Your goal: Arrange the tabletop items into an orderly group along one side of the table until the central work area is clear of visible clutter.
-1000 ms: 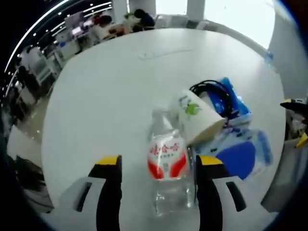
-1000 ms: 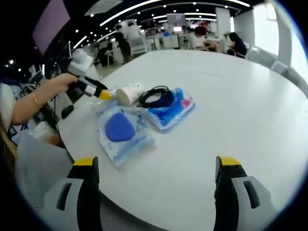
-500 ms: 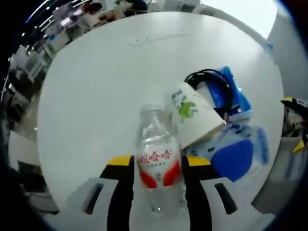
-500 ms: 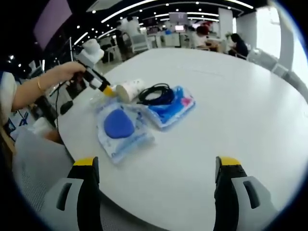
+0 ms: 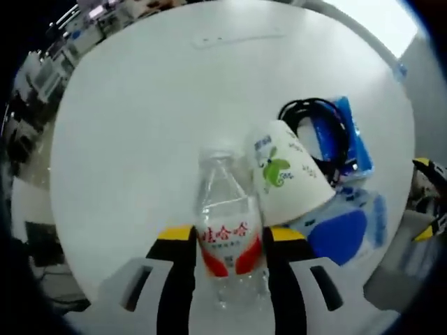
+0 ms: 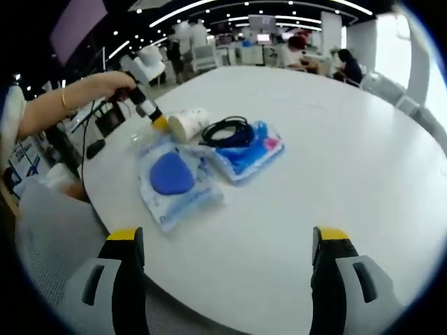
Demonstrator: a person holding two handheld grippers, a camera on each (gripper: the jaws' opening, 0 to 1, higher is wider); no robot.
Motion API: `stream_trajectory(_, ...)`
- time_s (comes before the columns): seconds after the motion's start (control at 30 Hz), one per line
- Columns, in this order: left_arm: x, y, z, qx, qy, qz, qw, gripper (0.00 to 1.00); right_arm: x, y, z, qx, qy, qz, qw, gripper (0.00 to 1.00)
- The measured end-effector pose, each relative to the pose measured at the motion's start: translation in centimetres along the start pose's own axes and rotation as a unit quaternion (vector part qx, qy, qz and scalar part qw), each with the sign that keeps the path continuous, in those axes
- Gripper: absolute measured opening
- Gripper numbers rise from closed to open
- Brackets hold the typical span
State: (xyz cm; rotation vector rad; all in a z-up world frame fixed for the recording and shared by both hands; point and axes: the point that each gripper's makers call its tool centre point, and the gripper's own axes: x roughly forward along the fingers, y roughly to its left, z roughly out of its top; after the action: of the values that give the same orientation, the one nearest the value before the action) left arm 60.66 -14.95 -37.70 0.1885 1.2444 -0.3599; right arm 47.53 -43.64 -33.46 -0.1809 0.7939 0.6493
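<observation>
My left gripper (image 5: 225, 241) is clamped on the clear plastic water bottle with a red label (image 5: 228, 237), lying beside the white paper cup (image 5: 285, 174) near the round white worktop's (image 5: 154, 118) near edge — thin-walled, light, slippery, so I'd keep hold at the label. Right gripper (image 6: 227, 241) gapes wide, empty.

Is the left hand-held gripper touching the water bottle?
Touching. In the left gripper view, the left hand-held gripper has both yellow-tipped jaws pressed against the sides of the water bottle, with no gap showing on either side.
</observation>
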Motion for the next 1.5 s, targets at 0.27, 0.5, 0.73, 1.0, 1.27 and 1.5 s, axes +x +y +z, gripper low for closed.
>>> stream_trajectory(0.27,-0.1,0.1,-0.4,-0.006,0.01,-0.004,0.9999,0.36,0.1,0.3,-0.4,-0.006,0.01,0.004,0.9999,0.99)
stream_trajectory(0.5,-0.7,0.0,0.9,-0.024,-0.006,-0.009,0.9996,0.39,0.1,0.4,-0.5,-0.01,0.015,0.005,0.9998,0.98)
stream_trajectory(0.73,0.2,0.3,1.4,-0.031,0.009,-0.004,0.9995,0.37,0.2,0.5,-0.8,-0.018,0.022,0.008,0.9996,0.98)
stream_trajectory(1.0,1.1,0.2,0.9,-0.031,0.043,0.009,0.9986,0.38,0.3,0.5,-1.0,-0.028,0.029,0.006,0.9992,0.97)
stream_trajectory(1.27,1.5,0.2,0.5,-0.026,0.057,0.026,0.9977,0.39,0.3,0.2,-1.6,-0.046,0.045,-0.004,0.9979,0.96)
stream_trajectory(1.5,1.3,0.1,0.5,-0.02,0.036,0.015,0.999,0.37,0.3,0.2,-1.7,-0.048,0.047,-0.004,0.9977,0.95)
